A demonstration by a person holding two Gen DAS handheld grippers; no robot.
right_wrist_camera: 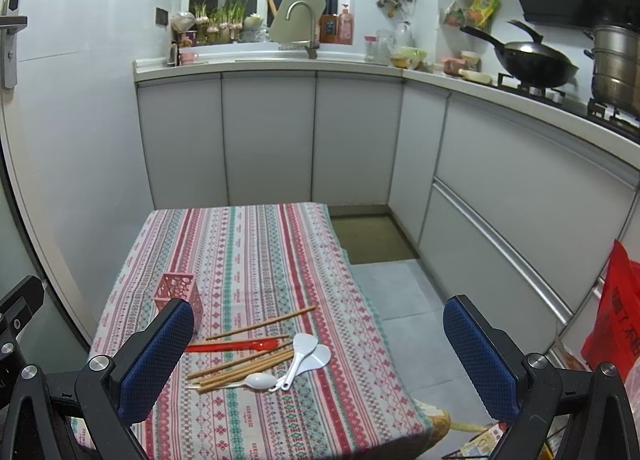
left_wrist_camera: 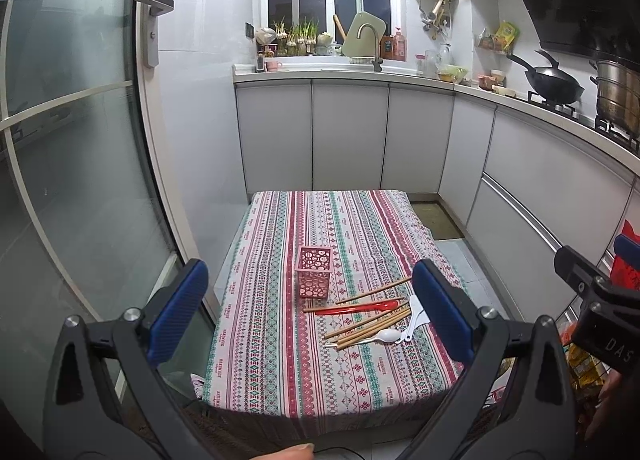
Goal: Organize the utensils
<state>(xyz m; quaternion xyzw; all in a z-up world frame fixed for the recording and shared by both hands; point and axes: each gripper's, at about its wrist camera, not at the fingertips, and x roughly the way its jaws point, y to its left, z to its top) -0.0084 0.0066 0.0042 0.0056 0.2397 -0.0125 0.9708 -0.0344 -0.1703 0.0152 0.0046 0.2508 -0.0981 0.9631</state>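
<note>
While both the left gripper (left_wrist_camera: pixel 310 308) and right gripper (right_wrist_camera: pixel 318 356) hang with jaws spread wide and empty, chopsticks (right_wrist_camera: pixel 260 324), a red spoon (right_wrist_camera: pixel 236 346) and white spoons (right_wrist_camera: pixel 298 360) lie beside the pink holder (left_wrist_camera: pixel 314 272) on the patterned tablecloth (left_wrist_camera: pixel 280 372).

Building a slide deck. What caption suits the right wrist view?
Open right gripper above wooden chopsticks, red spoon, white spoons; pink holder empty.

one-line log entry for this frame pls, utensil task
stage: pre-grasp | left gripper: open, empty | right gripper: open, empty | pink holder: upright on table | chopsticks, red spoon, white spoons: loose beside holder
</note>
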